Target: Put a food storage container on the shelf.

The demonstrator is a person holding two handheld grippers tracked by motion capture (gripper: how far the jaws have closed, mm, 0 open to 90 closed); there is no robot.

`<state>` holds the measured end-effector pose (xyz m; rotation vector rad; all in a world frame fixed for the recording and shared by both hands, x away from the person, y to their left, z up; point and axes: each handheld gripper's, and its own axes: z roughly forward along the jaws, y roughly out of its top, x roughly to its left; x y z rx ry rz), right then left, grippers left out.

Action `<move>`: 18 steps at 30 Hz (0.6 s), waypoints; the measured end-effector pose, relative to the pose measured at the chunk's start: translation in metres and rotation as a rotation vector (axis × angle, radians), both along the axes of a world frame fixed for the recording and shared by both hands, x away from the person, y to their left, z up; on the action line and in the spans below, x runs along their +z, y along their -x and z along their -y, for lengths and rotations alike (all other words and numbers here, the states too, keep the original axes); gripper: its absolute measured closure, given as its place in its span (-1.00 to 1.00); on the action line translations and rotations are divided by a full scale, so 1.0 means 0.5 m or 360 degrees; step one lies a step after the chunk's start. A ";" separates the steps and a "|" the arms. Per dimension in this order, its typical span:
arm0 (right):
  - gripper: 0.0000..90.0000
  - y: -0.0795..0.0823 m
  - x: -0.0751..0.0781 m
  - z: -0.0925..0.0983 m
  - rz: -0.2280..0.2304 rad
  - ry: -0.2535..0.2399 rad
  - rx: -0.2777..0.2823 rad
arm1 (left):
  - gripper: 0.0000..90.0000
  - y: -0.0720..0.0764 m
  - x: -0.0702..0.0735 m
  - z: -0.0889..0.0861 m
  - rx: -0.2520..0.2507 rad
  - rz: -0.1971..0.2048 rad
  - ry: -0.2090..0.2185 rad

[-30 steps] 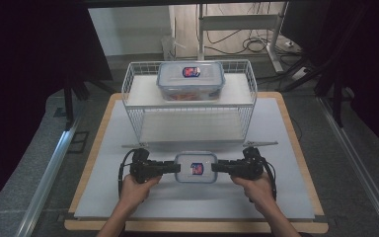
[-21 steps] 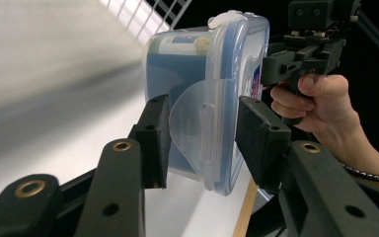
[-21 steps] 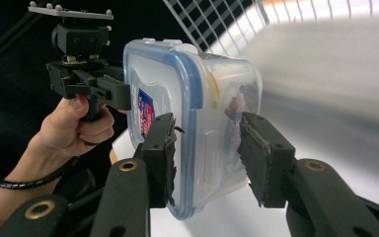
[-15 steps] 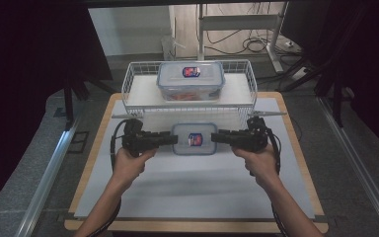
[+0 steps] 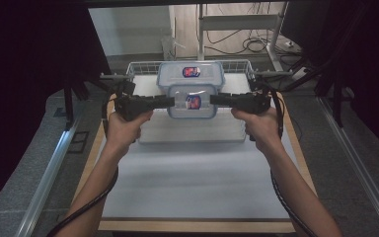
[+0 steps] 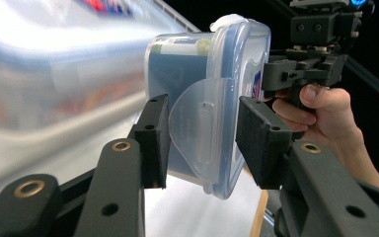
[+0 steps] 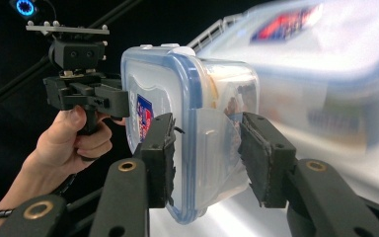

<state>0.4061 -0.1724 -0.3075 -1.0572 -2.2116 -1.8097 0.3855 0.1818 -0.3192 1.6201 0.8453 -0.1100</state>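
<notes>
A small clear lidded container [image 5: 192,101] with a blue-rimmed lid and a red-blue label hangs in the air, held by its two ends. My left gripper [image 5: 170,102] is shut on its left end; in the left gripper view the pads [image 6: 157,133] clamp base and lid across the clear latch flap of the container [image 6: 202,64]. My right gripper [image 5: 212,100] is shut on the other end; in the right gripper view its jaws [image 7: 209,153] squeeze the container [image 7: 177,89] the same way. Each gripper view shows the opposite hand and gripper beyond it.
A white wire rack [image 5: 234,64] stands at the back of the white mat [image 5: 192,182], just behind and under the lifted container. A larger clear container [image 5: 191,74] with the same label sits on the rack. Dark curtains flank the table; a metal frame and cables lie behind.
Both hands have lifted the small container off the mat and carried it up and away from the person, to the height of the larger container on the rack.
</notes>
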 end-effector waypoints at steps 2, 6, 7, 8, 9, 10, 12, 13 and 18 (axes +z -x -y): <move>0.28 -0.016 0.021 -0.003 0.0004 -0.0015 -0.0005 | 0.28 -0.014 0.017 -0.003 0.0010 -0.0002 0.0017; 0.28 -0.044 0.042 -0.007 -0.0007 -0.0045 -0.0008 | 0.28 -0.042 0.046 -0.008 0.0040 -0.0006 0.0042; 0.28 -0.053 0.046 -0.008 -0.0014 -0.0057 -0.0010 | 0.28 -0.047 0.050 -0.009 0.0046 -0.0008 0.0048; 0.28 -0.059 0.049 -0.009 -0.0024 -0.0066 -0.0011 | 0.28 -0.054 0.055 -0.010 0.0053 -0.0011 0.0055; 0.28 -0.066 0.051 -0.009 -0.0024 -0.0073 -0.0013 | 0.28 -0.060 0.059 -0.011 0.0063 -0.0017 0.0061; 0.28 -0.074 0.054 -0.011 -0.0023 -0.0080 -0.0016 | 0.28 -0.069 0.064 -0.012 0.0070 -0.0020 0.0071; 0.28 -0.088 0.061 -0.012 -0.0025 -0.0093 -0.0023 | 0.28 -0.080 0.069 -0.013 0.0078 -0.0021 0.0082; 0.28 -0.094 0.065 -0.013 -0.0022 -0.0095 -0.0025 | 0.28 -0.085 0.071 -0.013 0.0084 -0.0021 0.0090; 0.28 -0.122 0.073 -0.015 -0.0031 -0.0108 -0.0050 | 0.28 -0.111 0.063 -0.012 0.0091 -0.0054 0.0111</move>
